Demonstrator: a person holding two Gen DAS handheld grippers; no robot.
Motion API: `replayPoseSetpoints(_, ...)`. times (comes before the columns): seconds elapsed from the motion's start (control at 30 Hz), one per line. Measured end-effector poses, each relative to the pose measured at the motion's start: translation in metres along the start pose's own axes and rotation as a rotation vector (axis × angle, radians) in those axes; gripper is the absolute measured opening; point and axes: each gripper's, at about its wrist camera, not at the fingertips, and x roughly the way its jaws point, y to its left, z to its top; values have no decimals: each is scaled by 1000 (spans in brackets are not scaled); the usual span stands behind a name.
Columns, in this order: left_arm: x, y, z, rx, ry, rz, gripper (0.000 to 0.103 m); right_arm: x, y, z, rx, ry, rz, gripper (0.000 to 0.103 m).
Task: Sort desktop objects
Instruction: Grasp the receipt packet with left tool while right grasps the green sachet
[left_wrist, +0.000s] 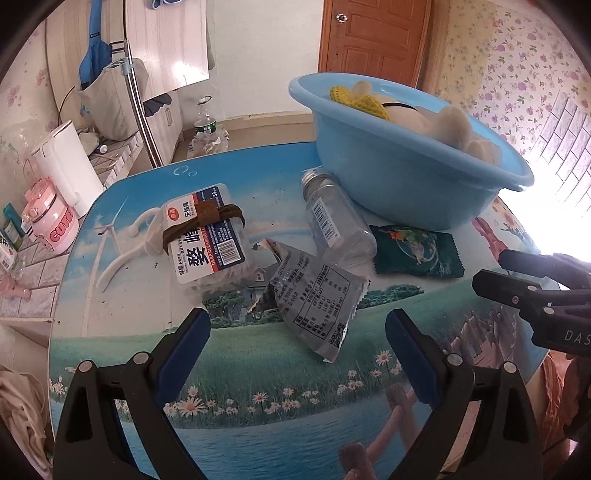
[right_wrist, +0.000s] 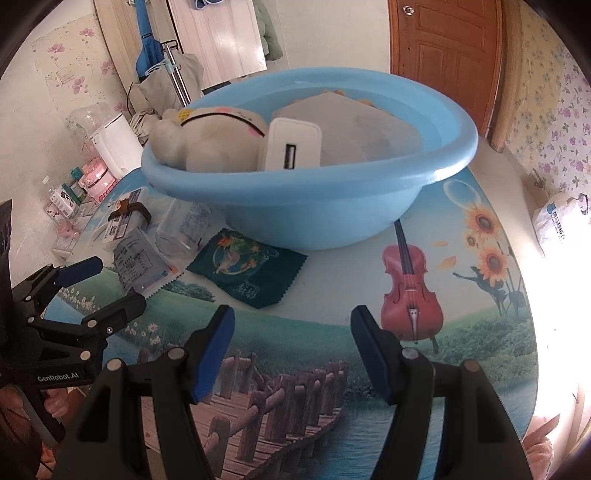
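Left wrist view puts the silver packet nearest my left gripper, lying flat on the surface just ahead of the spread jaws, one end torn. I judge it light, thin and crinkly, likely to slide on the glossy top, so I would pinch it by a raised edge or the torn corner rather than press down on its face. Touching its far side lies a clear bottle on its side: rigid, smooth, prone to roll, best taken across the body. Left of that is the floss box, banded with a hair tie, stiff and easy to clamp across its short sides. The green sachet lies against the foot of the blue basin, soft and flat. My right gripper hangs released above bare surface, nothing between its jaws; the left grasps nothing either.
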Motion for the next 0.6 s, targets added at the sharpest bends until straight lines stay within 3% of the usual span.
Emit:
replayPoseSetpoints(0.17, 5, 1, 2, -20, 3, -7, 93, 4, 2, 2, -2, 5, 13, 65)
replayPoseSetpoints(0.2, 4, 0, 2, -13, -8, -23, 70, 5, 2, 2, -2, 8, 15, 65)
replayPoseSetpoints(0.27, 6, -2, 1, 3, 11, -48, 38, 9, 4, 3, 0, 13, 23, 65)
replayPoseSetpoints(0.37, 2, 2, 0, -12, 3, -74, 31, 15, 10, 5, 2, 18, 39, 65)
replayPoseSetpoints(0.6, -8, 10, -11, -14, -1, -60, 30, 27, 30, 16, -9, -6, 38, 65)
